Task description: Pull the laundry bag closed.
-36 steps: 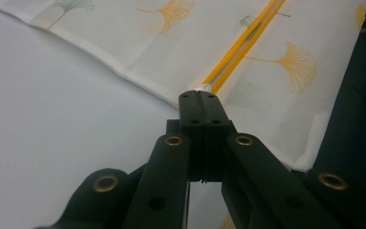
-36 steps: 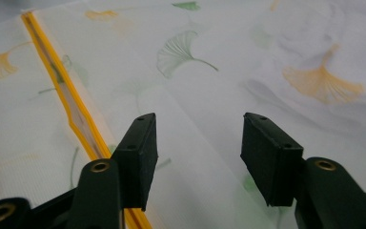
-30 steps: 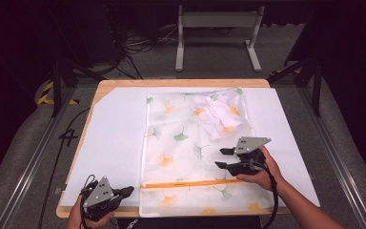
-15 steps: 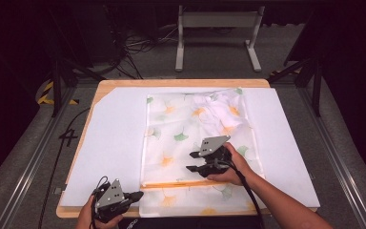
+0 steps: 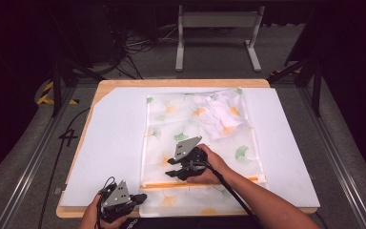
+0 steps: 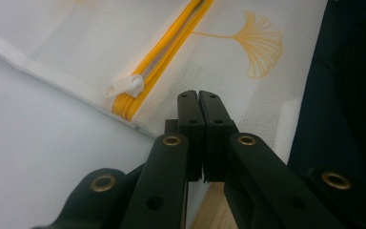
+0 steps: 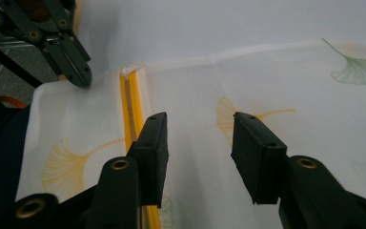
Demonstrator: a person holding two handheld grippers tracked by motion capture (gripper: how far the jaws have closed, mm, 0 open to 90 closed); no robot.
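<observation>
The mesh laundry bag lies flat on the white sheet, with free sheet on both sides. The left gripper is closed at the bag's near left corner, beside the yellow zipper. The right gripper has moved left across the bag; its jaws have just been closing, nothing between them.

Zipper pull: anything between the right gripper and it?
Nothing visible. The right gripper hovers over the mesh bag beside the yellow zipper, jaws apart with nothing between them; they have just been closing. The zipper pull lies exposed at the zipper's end. The left gripper, shut, sits near that corner, off the zipper line.
</observation>
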